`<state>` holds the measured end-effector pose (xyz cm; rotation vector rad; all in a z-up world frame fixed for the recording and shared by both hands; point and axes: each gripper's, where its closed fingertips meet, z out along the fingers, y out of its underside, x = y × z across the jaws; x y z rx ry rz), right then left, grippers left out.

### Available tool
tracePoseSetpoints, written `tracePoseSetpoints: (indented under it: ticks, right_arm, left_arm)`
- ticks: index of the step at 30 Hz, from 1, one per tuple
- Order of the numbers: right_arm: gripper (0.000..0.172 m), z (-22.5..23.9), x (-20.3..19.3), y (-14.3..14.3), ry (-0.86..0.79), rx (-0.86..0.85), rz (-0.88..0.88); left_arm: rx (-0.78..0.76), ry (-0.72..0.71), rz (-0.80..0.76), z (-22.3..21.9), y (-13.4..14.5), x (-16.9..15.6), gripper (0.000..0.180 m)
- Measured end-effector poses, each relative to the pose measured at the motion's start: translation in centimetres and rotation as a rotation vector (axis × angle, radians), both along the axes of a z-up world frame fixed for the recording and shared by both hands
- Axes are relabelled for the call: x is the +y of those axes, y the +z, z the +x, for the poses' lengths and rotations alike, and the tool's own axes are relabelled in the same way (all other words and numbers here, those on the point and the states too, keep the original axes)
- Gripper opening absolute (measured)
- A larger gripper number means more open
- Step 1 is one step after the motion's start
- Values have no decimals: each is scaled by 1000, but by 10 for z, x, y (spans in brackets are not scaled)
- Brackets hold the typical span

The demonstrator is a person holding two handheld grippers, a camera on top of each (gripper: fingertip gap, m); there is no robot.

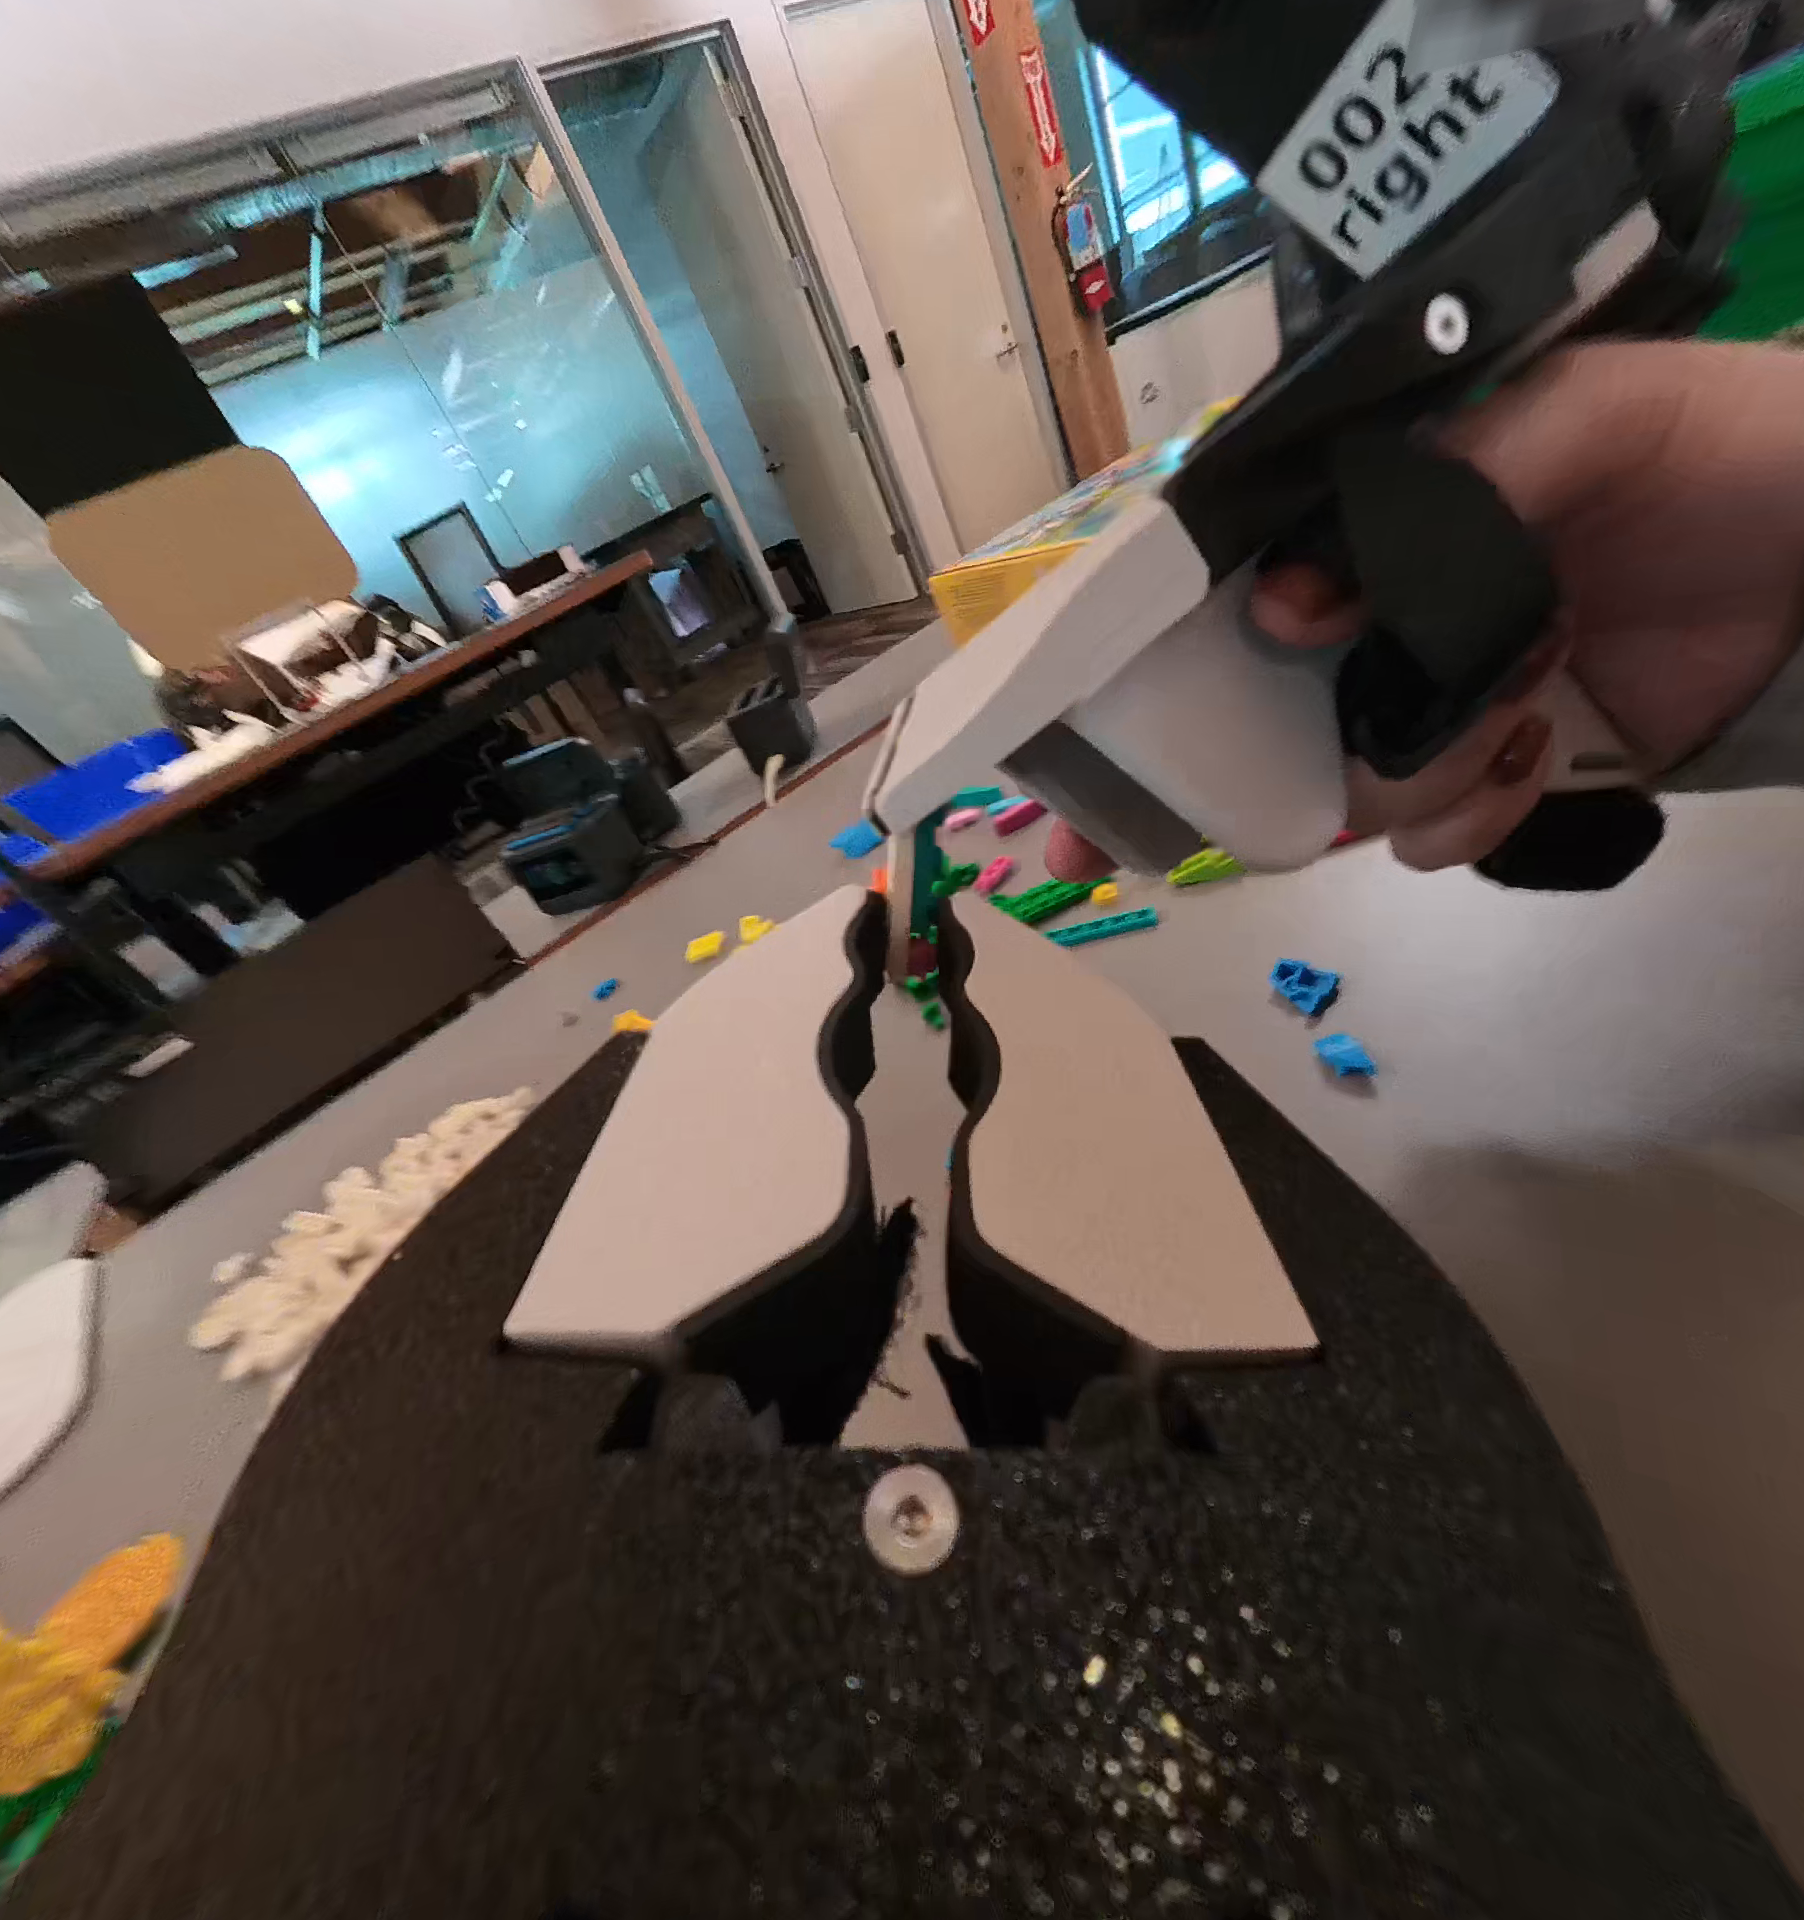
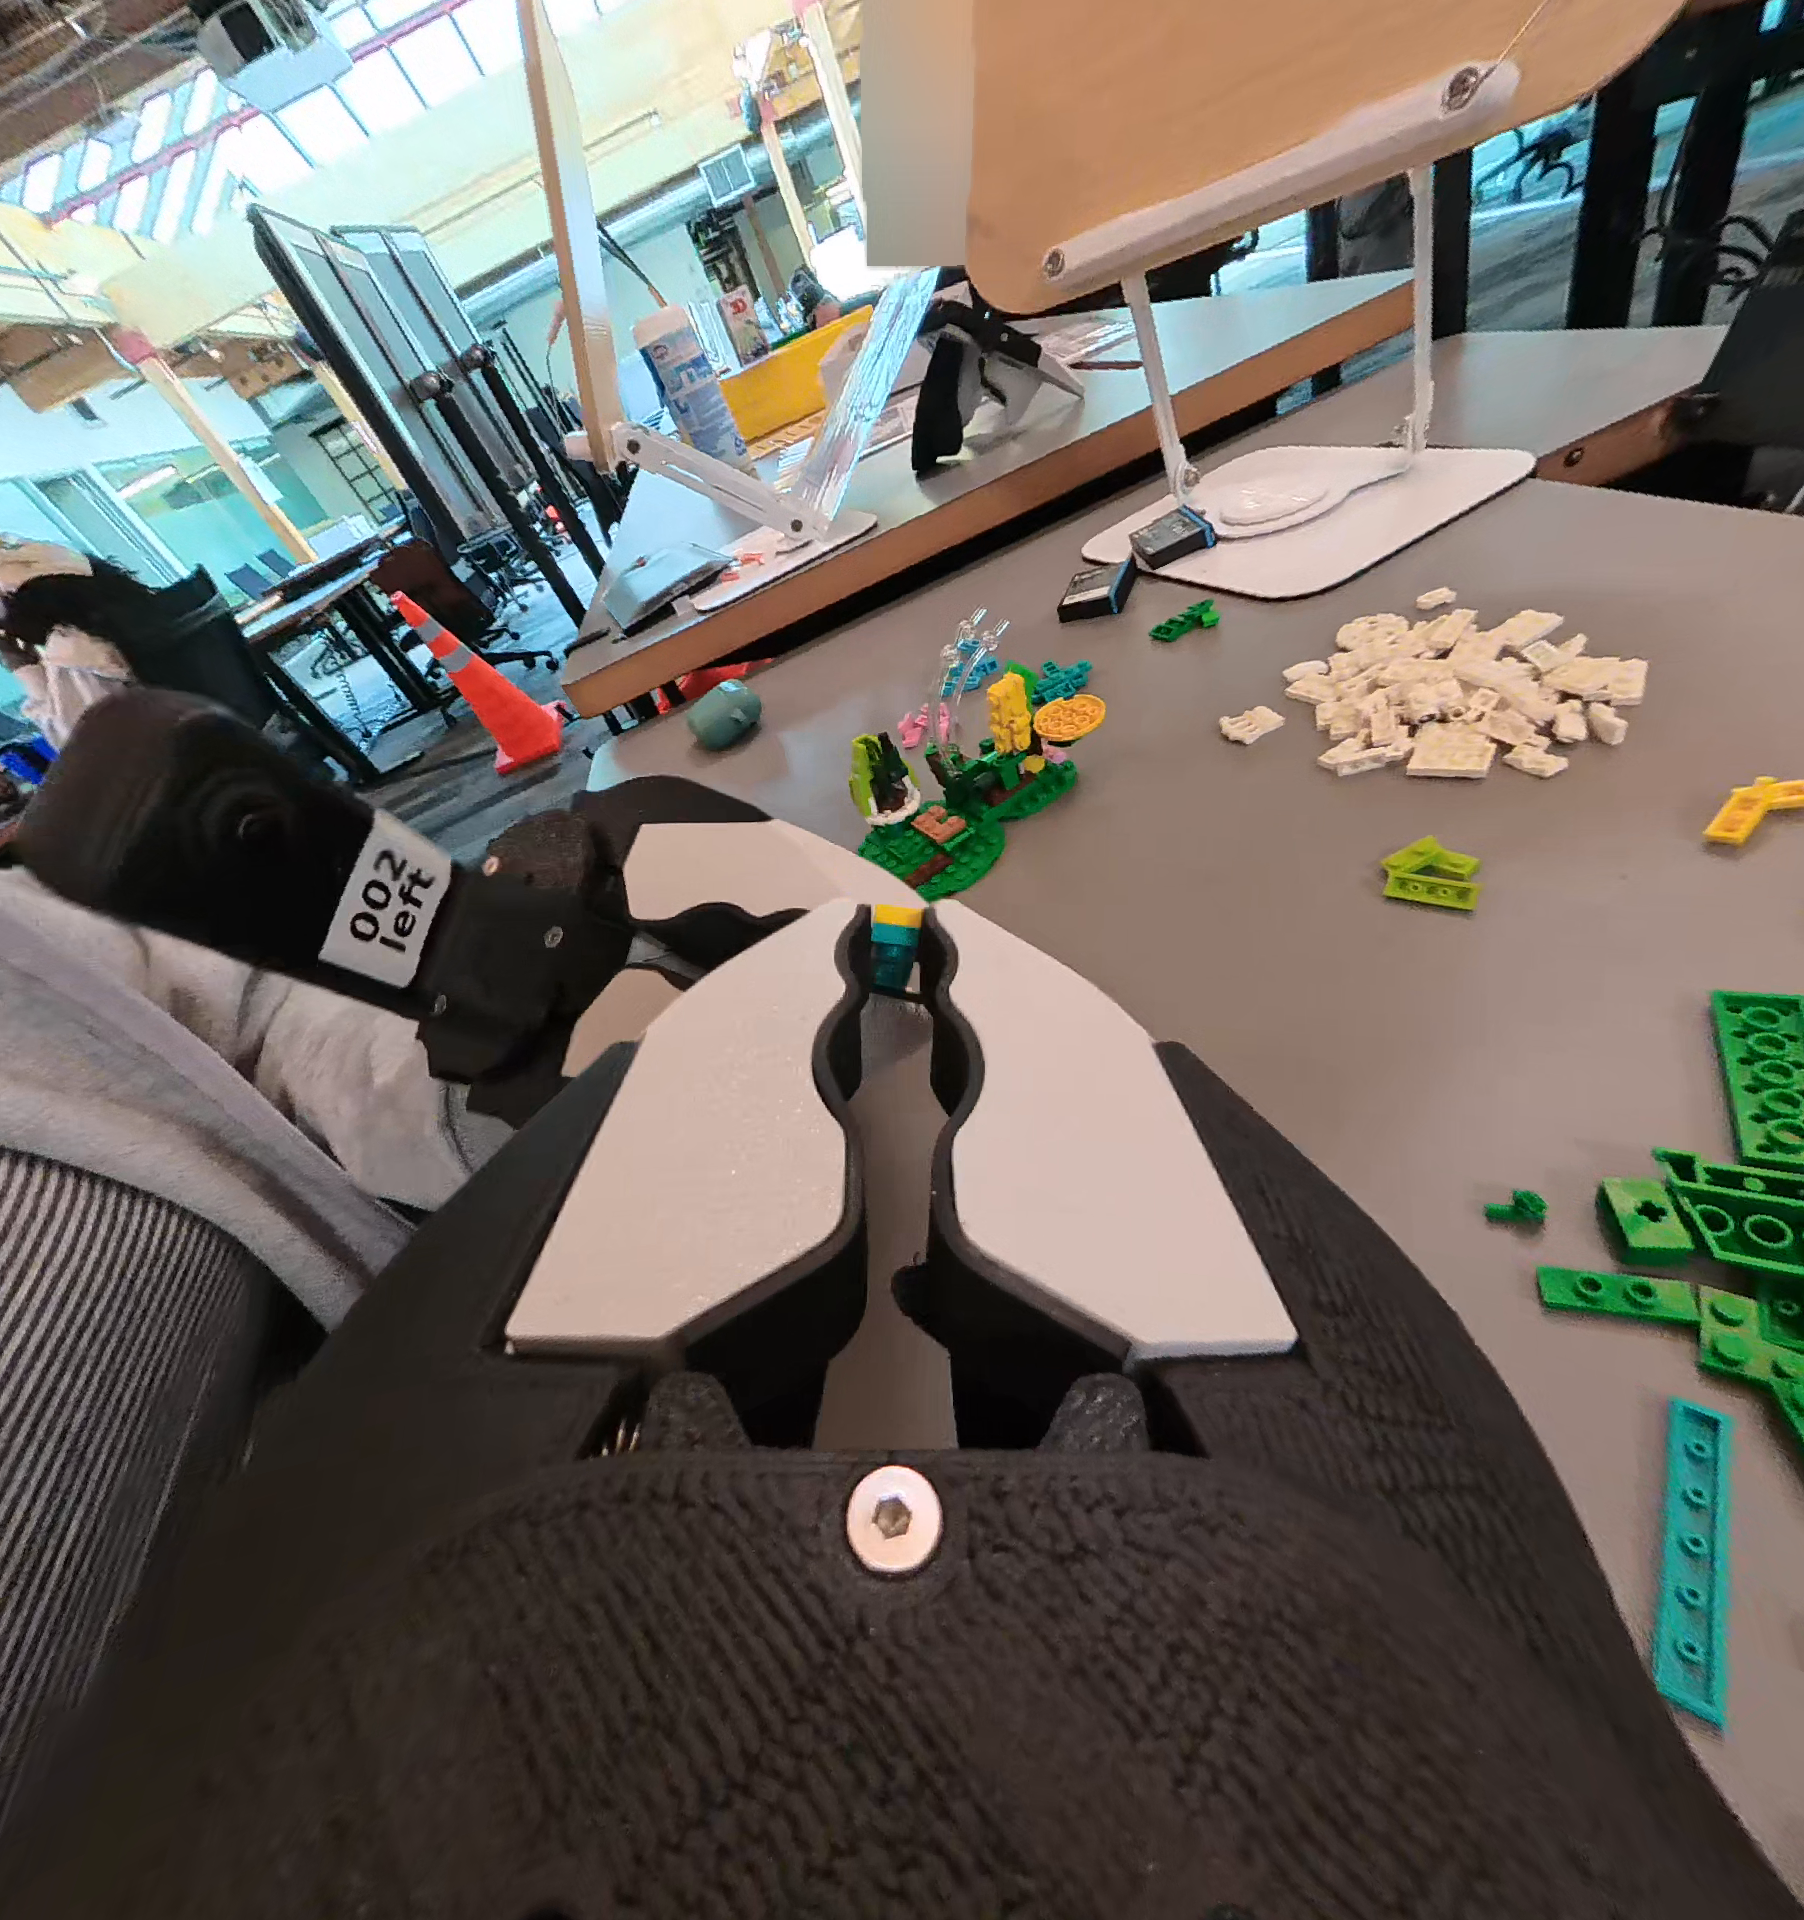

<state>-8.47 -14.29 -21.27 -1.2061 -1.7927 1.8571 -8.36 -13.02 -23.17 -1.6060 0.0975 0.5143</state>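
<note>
- L gripper (image 1: 913, 961) jaws nearly together, clamped on small green brick cluster (image 1: 924, 982) at the tips; cluster held above grey table (image 1: 1500, 1039)
- R gripper (image 2: 896, 935) pinches teal strip w/ yellow end (image 2: 896, 940); strip's long axis runs steeply down into the cluster
- Both tips meet at same spot; loose bricks (image 1: 1303, 985) lie well apart

Small brick piece (image 2: 896, 951) pinched at both grippers' tips above a grey table (image 2: 1293, 1039)

The piece, a teal strip capped with yellow in the right wrist view, sits upright between the right gripper's (image 2: 896, 935) two pads, which press on its sides. In the left wrist view the left gripper (image 1: 913, 961) closes on its lower end, where green and dark red parts (image 1: 924, 971) show. It is held beside the green brick garden model (image 2: 965, 800), towards the table's near edge.
</note>
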Motion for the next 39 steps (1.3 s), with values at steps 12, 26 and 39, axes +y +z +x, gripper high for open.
tracePoseSetpoints:
  ticks: [12, 26, 39]
  right_arm:
    - [6, 10, 9, 10, 49, -46, -279]
    - [12, 4, 15, 7, -118, 230, 108]
    - [36, 6, 14, -13, -323, 1006, 1621]
  left_arm:
    - [-39, -81, 72, 9, 9, -2, 20]
    - [-291, -141, 69, 0, 3, -5, 8]
    - [-459, -269, -4, 11, -10, 0, 8]
